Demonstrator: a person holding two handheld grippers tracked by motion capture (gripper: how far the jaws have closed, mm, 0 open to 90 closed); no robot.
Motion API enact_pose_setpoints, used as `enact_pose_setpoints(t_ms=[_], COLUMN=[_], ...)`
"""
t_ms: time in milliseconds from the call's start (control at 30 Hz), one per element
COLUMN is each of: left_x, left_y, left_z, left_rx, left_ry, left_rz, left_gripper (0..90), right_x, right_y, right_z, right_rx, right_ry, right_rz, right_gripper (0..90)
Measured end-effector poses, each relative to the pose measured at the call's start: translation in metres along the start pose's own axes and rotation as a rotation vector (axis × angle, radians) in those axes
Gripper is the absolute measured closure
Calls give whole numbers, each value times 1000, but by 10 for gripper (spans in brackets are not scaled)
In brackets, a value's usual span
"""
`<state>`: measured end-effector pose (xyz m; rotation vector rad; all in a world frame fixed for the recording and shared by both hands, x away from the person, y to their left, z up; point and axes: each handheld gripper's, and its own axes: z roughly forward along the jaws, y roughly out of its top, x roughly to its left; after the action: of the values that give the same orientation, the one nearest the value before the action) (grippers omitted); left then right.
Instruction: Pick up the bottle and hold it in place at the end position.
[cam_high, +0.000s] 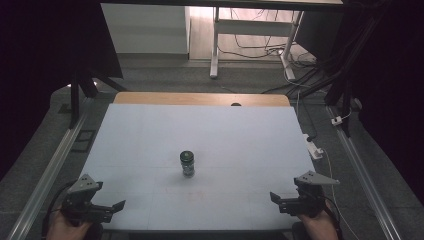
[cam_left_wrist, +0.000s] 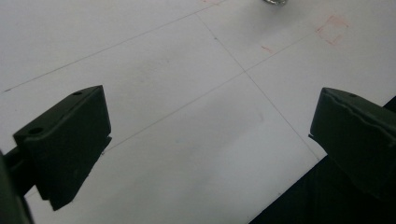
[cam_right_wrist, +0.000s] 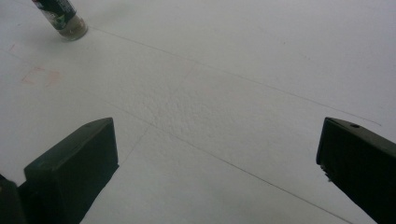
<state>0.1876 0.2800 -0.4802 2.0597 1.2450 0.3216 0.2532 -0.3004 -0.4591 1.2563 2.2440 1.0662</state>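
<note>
A small dark jar (cam_high: 187, 163) with a dark lid stands upright near the middle of the white table top (cam_high: 240, 135). Its lower part also appears at the upper left of the right gripper view as the jar (cam_right_wrist: 63, 18). My left gripper (cam_high: 114, 209) rests at the table's near left corner, held by a hand, jaws wide apart and empty (cam_left_wrist: 210, 140). My right gripper (cam_high: 278, 200) sits at the near right corner, also open with nothing between its jaws (cam_right_wrist: 217, 158). Both are well short of the jar.
Faint red pencil marks (cam_left_wrist: 331, 30) lie on the sheet in front of the jar. A white power strip (cam_high: 315, 148) with a cable hangs at the table's right edge. Metal rails (cam_high: 55, 165) run along both sides; a desk frame (cam_high: 250, 30) and cables stand beyond.
</note>
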Motion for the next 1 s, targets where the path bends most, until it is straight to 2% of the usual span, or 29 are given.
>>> enact_pose_setpoints(t_ms=[200,400,767,1000], left_x=[0,0,1,2], left_y=[0,1,2,3], left_z=[0,1,1,1], left_rx=[0,-3,3,-9], left_ry=[-2,-10,-13,-32], left_rz=[-4,-8,-10,-18], left_gripper=[0,0,0,0], right_x=[0,-2,-3,-2], right_y=[0,1,1,1], right_z=[1,1,2,2], right_rx=[10,17,21,25], right_ry=[3,12,33,39], right_rz=[-5,21,19,16], right_gripper=[0,0,0,0])
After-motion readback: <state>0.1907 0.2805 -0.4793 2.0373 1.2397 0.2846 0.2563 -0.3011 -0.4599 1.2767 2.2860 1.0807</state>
